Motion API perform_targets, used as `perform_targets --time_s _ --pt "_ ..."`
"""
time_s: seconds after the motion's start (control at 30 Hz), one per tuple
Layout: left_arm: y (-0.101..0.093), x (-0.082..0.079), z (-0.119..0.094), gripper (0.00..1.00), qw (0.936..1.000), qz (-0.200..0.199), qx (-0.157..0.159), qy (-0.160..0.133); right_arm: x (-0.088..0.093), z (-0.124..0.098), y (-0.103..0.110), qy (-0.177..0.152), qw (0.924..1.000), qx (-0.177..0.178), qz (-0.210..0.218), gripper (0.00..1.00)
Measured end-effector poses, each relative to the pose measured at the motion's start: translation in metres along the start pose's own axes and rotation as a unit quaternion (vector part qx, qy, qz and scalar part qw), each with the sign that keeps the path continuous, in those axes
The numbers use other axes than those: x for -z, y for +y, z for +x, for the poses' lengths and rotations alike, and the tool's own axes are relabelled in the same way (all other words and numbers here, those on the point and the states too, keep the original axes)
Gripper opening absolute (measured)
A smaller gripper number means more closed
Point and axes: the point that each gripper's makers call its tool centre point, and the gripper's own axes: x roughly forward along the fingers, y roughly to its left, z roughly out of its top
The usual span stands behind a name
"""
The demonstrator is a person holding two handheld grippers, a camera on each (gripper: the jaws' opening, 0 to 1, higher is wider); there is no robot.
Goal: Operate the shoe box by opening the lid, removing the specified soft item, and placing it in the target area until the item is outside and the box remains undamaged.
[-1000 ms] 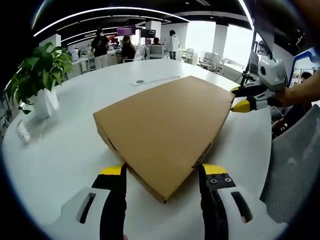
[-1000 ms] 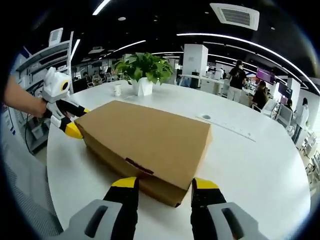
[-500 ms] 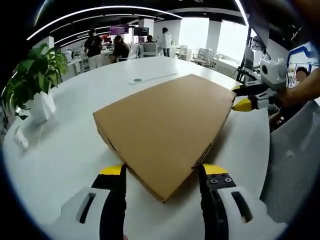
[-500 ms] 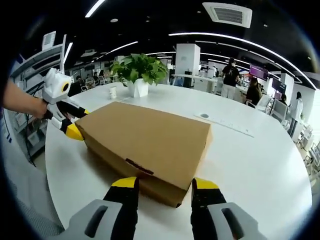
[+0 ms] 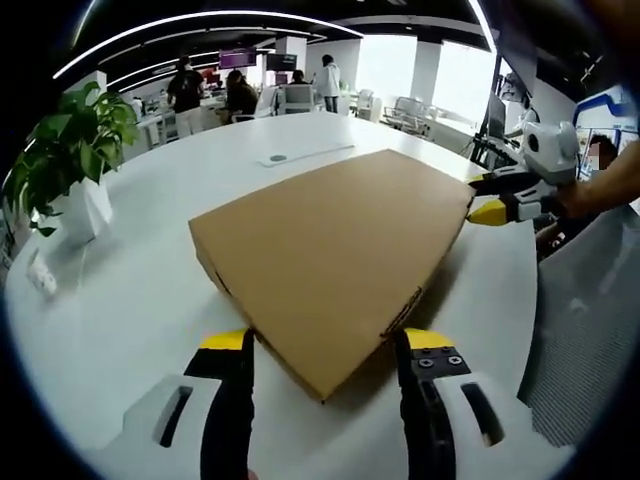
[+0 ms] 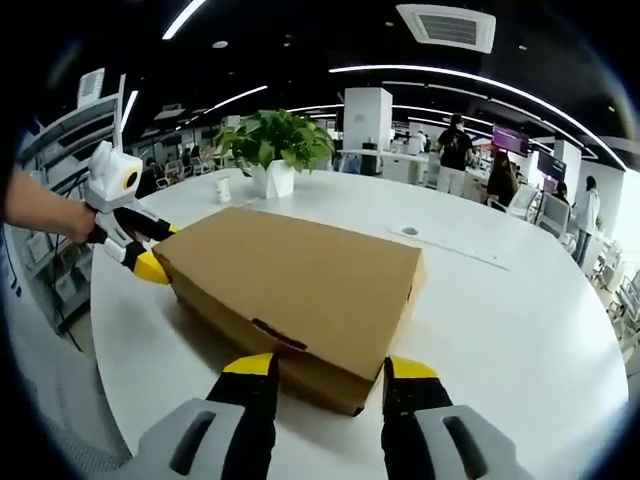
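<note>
A closed brown cardboard shoe box (image 5: 330,245) lies flat on the round white table (image 5: 130,300). In the left gripper view my left gripper (image 5: 326,345) is open, its yellow-tipped jaws standing either side of the box's near corner. My right gripper (image 5: 503,198) reaches the box's far right corner. In the right gripper view the same box (image 6: 300,280) has a small tab on its front edge. My right gripper (image 6: 330,368) is open astride the near corner. The left gripper (image 6: 148,250), held by a hand, is at the box's left corner. The box's contents are hidden.
A potted plant in a white pot (image 5: 75,190) (image 6: 275,160) stands on the table beyond the box. A flat white strip with a round disc (image 6: 450,250) lies further back. A grey chair (image 5: 590,330) is at the table's edge. People stand in the office behind.
Both views have shifted slightly with the hands. The box and both grippers keep their places at the corners, and the lid stays shut.
</note>
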Motion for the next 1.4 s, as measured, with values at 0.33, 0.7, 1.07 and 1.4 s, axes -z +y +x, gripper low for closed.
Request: perform_targets --time_s 0.33,0.7,1.07,1.4 --pt "0.008 0.005 -0.006 0.58 0.9999 -0.005 -0.013 -0.005 -0.002 0.001 0.009 -0.008 0.9999 -0.006 -0.01 0.34" --pt "0.009 0.007 -0.009 0.54 0.9987 -0.027 -0.03 -0.03 -0.002 0.001 0.008 -0.015 0.9998 -0.01 -0.012 0.34" --pt "0.007 0.001 -0.016 0.53 0.9979 -0.047 -0.032 -0.032 -0.011 -0.006 0.008 -0.022 0.9995 -0.015 -0.015 0.34" --pt "0.004 -0.011 -0.027 0.54 0.9971 -0.057 -0.029 -0.041 -0.031 -0.017 0.008 -0.043 0.9986 -0.019 -0.024 0.34"
